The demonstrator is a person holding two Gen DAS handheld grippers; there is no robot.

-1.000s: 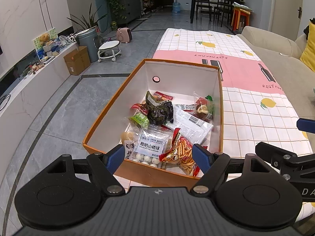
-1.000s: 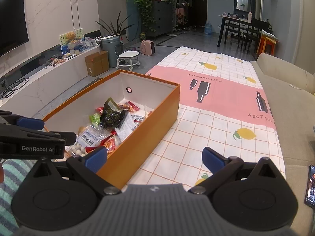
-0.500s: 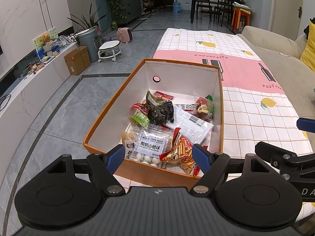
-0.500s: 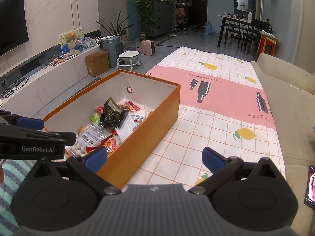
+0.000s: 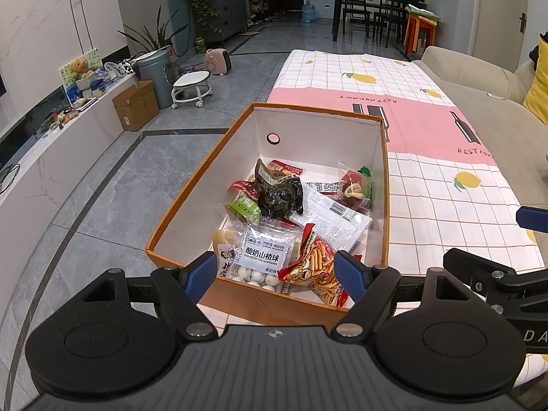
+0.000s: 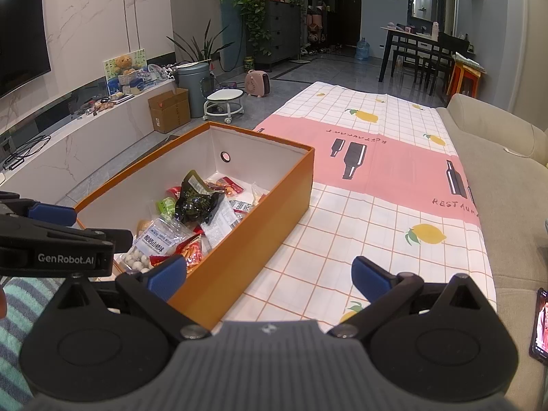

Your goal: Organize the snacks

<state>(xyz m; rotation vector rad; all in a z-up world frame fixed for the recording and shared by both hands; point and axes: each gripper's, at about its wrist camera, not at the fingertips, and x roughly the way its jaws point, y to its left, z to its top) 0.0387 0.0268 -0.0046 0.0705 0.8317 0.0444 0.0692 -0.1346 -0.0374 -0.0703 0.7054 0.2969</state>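
Observation:
An orange box [image 5: 191,205] [image 6: 260,229] with white inner walls stands on the checked tablecloth [image 5: 438,191] [image 6: 342,239]. Inside lie several snack packs: a dark packet [image 5: 279,195] [image 6: 195,202], a clear bag of white balls [image 5: 262,260] [image 6: 150,243], a red bag of sticks [image 5: 315,267], a green one [image 5: 245,207] and a white wrapper [image 5: 335,212]. My left gripper [image 5: 275,274] hangs open just before the box's near wall, nothing between its fingers. My right gripper [image 6: 269,274] is open too, to the right of the box over the cloth.
A beige sofa [image 6: 513,185] runs along the table's right side, with a phone [image 6: 539,325] on it. Left of the table the floor drops away to a low TV bench [image 6: 85,137]. A cardboard carton [image 5: 137,104], a bin and a stool stand beyond.

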